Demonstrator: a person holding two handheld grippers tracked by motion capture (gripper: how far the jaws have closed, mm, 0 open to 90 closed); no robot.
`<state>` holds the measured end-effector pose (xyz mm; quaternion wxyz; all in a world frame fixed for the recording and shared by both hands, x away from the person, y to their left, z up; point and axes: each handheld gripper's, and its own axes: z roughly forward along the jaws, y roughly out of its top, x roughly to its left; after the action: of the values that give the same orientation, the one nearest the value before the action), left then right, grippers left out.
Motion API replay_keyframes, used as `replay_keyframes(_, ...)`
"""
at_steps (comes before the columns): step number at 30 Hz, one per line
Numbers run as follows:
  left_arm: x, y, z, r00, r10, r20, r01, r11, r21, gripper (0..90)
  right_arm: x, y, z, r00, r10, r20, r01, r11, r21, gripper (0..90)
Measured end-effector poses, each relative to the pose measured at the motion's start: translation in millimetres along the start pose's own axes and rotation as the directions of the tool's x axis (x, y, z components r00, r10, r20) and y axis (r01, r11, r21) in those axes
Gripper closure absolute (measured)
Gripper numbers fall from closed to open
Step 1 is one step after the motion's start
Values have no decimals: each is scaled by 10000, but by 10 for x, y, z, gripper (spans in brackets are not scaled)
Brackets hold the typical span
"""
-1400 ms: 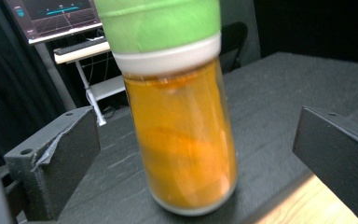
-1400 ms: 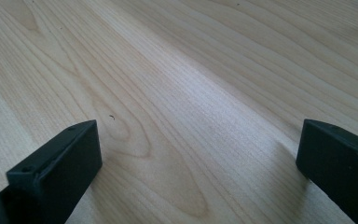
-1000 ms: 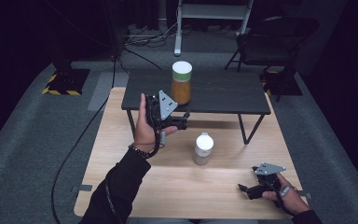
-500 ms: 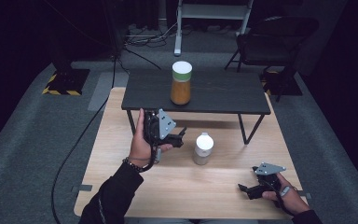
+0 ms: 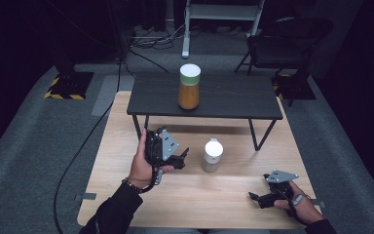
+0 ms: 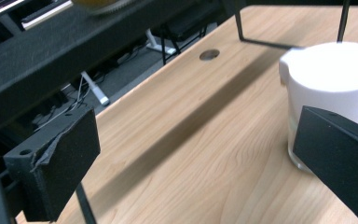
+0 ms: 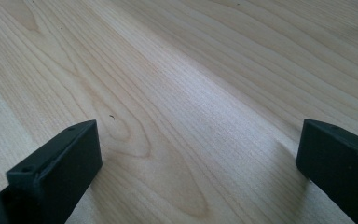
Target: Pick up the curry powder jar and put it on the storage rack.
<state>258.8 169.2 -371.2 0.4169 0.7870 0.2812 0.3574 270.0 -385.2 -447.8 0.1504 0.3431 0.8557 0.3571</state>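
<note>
A small clear bottle with a white cap [image 5: 213,155] stands on the light wooden table [image 5: 224,204], just in front of the low black shelf [image 5: 224,95]. My left gripper [image 5: 184,157] is open a short way to the left of it, pointing toward it. In the left gripper view the bottle [image 6: 328,84] stands just beyond the right jaw, outside the gap. A taller jar of orange stuff with a white lid [image 5: 189,87] stands on the shelf. My right gripper [image 5: 255,199] rests open on the table at the front right, nothing between its jaws [image 7: 196,154].
The shelf's black legs [image 5: 254,136] stand on the table behind the bottle. A round hole [image 6: 209,54] is in the table top. A black cable [image 5: 78,156] runs over the grey floor at the left. A dark chair [image 5: 287,41] stands behind the table.
My left gripper has come down from beside the shelf's front edge to the table level left of the white-capped bottle. The right gripper has stayed put.
</note>
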Motion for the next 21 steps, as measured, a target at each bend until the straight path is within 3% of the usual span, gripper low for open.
replay_keyframes(12,-82,-171,-55,9986,293,445,-331,9957,866,6,1,0,0,10000,1,2,-1,10000,1,0)
replay_keyframes(21,-116,-285,-25,9976,230,658,-324,9888,1459,8,0,0,0,10000,-2,2,2,10000,0,0)
